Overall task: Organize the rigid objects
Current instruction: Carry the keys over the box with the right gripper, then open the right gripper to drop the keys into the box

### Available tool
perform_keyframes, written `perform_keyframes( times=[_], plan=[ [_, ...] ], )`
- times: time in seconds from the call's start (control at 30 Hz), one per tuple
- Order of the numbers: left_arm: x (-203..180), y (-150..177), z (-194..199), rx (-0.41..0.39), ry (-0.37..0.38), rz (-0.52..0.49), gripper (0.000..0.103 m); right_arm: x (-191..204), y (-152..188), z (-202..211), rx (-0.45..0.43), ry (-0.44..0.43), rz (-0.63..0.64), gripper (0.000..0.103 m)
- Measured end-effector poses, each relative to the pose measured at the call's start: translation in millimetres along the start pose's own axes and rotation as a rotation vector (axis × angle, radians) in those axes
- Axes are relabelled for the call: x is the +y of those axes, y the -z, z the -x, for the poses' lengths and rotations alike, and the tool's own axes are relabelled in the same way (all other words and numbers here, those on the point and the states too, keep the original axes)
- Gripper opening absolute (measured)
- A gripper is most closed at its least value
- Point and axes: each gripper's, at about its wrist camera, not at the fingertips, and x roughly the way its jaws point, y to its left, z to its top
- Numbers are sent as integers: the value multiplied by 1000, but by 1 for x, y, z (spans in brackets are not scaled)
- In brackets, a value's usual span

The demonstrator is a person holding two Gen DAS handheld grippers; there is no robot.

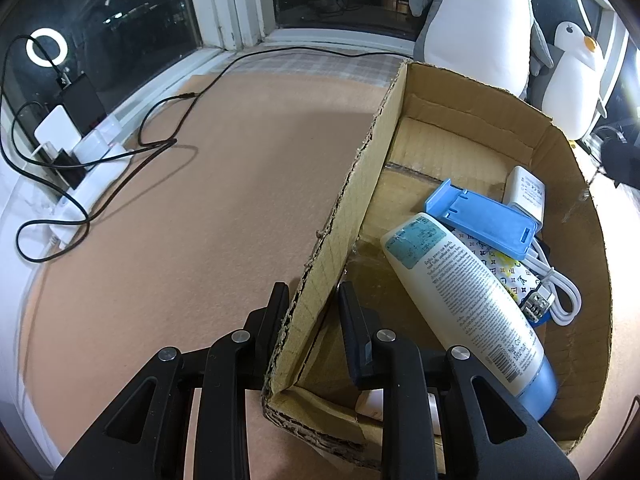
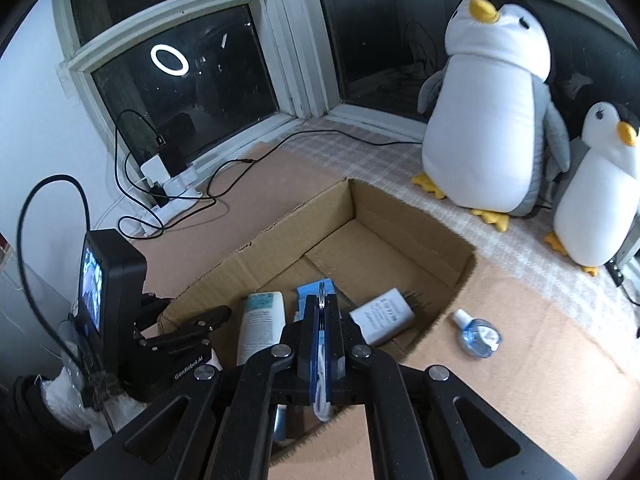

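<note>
Far half of the cardboard box open and bare, near half crowded by lotion bottle, blue stand and white charger, cables and power strip along the window edge, two plush penguins behind the box.

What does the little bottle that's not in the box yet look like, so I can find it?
Find the open cardboard box on the tan mat in front of the two plush penguins. Just outside its right-hand wall, alone on the mat, lies the small bottle. It is clear blue with a white cap, far smaller than the tall white lotion bottle inside the box.
</note>
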Motion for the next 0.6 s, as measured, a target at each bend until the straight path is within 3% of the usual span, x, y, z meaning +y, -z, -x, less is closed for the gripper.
perform_keyframes(
  times=[0.37,0.4,0.43,0.5,0.6],
  plan=[
    [0,-1,-1,1,0,3,22,0,-4,-22,31,14,-4,3],
    [0,-1,-1,0,0,3,22,0,-4,-22,31,15,-4,12],
    [1,-1,-1,1,0,3,23,0,-4,-23,30,17,-4,34],
    [1,-1,-1,0,1,3,23,-2,-4,-21,14,25,-12,65],
    [1,-1,-1,0,-2,2,23,-6,-3,-15,-11,32,-22,65]
  ],
)
